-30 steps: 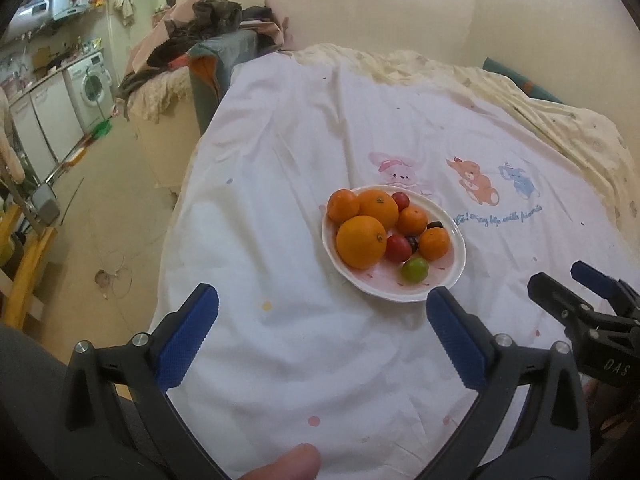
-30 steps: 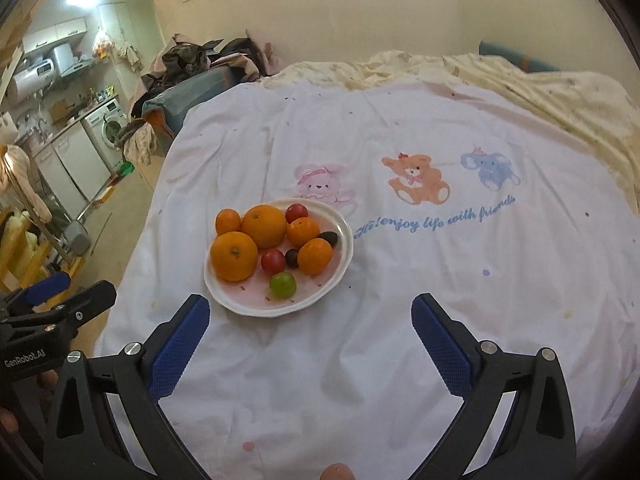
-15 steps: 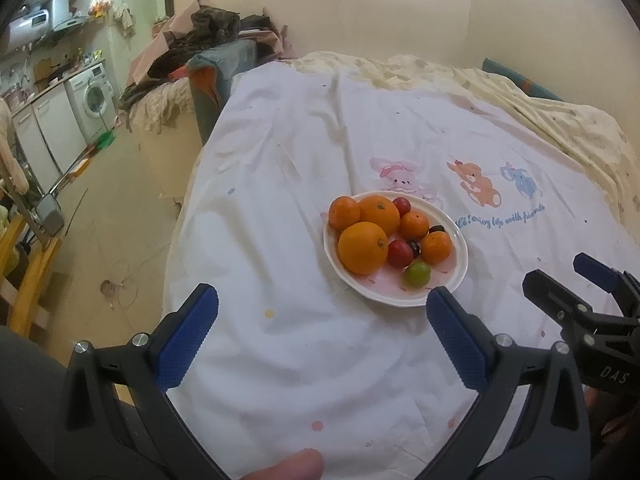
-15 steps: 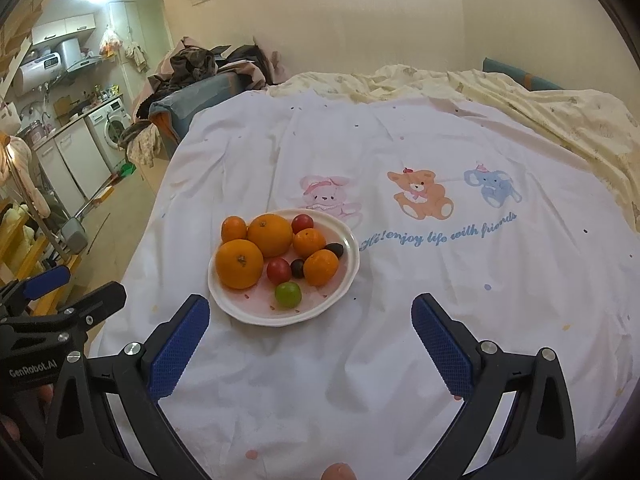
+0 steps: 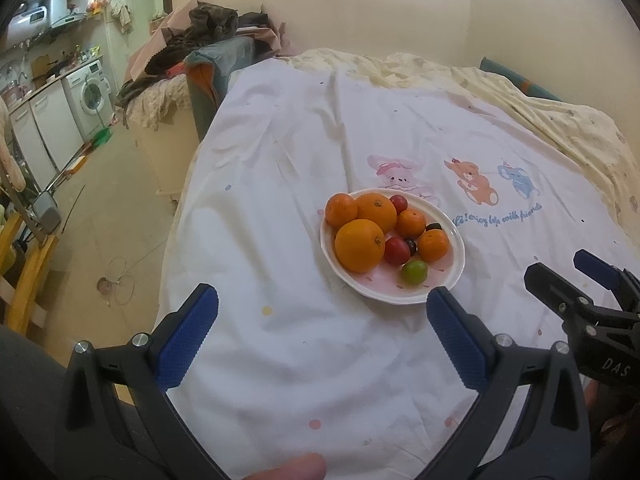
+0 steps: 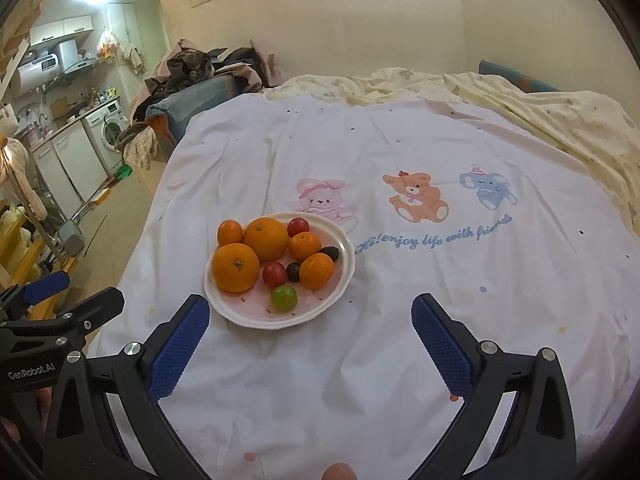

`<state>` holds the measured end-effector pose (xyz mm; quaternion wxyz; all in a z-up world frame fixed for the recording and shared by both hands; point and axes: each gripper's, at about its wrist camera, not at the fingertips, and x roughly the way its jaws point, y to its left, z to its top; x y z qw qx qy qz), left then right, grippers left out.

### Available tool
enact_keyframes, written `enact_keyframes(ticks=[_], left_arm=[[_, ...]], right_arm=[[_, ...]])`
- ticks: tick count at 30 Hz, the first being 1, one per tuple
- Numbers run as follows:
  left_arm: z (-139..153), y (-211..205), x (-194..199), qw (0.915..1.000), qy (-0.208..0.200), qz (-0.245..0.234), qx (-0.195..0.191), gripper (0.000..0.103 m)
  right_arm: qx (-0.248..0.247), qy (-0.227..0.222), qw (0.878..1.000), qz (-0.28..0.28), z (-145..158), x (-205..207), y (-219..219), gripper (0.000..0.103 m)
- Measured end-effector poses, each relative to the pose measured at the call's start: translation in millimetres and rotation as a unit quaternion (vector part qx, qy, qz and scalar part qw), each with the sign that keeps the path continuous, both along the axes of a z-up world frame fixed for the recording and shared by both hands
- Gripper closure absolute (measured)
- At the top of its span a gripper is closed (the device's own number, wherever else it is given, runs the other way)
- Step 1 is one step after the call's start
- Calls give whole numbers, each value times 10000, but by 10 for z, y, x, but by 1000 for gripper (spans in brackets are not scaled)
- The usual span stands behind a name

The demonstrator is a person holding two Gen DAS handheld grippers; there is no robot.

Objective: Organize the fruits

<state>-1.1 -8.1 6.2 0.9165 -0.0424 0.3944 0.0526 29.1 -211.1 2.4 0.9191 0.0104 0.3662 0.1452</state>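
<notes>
Your left tool [image 5: 322,316] is spread wide and holds nothing, hanging over the white sheet [image 5: 280,360] at the bed's near edge; your right tool [image 6: 310,322] is likewise wide apart and empty, just beside it. The plate [image 6: 340,280] lies on the sheet just past both: ahead and toward the right finger in the left view, where that finger's tip sits close to the rim, and ahead and toward the left finger in the right view. On the plate, nearest you is a green fruit [image 6: 284,298]; behind it are a red one [image 6: 274,273] and a dark one [image 6: 293,271], with a big orange [image 6: 235,267] to the left and a smaller one [image 6: 316,271] to the right. Farther back are another big orange [image 6: 266,239], two small ones and a second red fruit [image 6: 298,227]. Beyond the plate the sheet shows a printed rabbit [image 6: 322,198], bear [image 6: 414,196] and elephant [image 6: 488,190].
</notes>
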Motion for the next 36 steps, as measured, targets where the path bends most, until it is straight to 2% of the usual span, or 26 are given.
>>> enact_keyframes(ticks=[36], left_arm=[[-25,19,-25,9999,84,143,-22,0]], right_arm=[[11,46,10000,-70,-6,0,-37,0]])
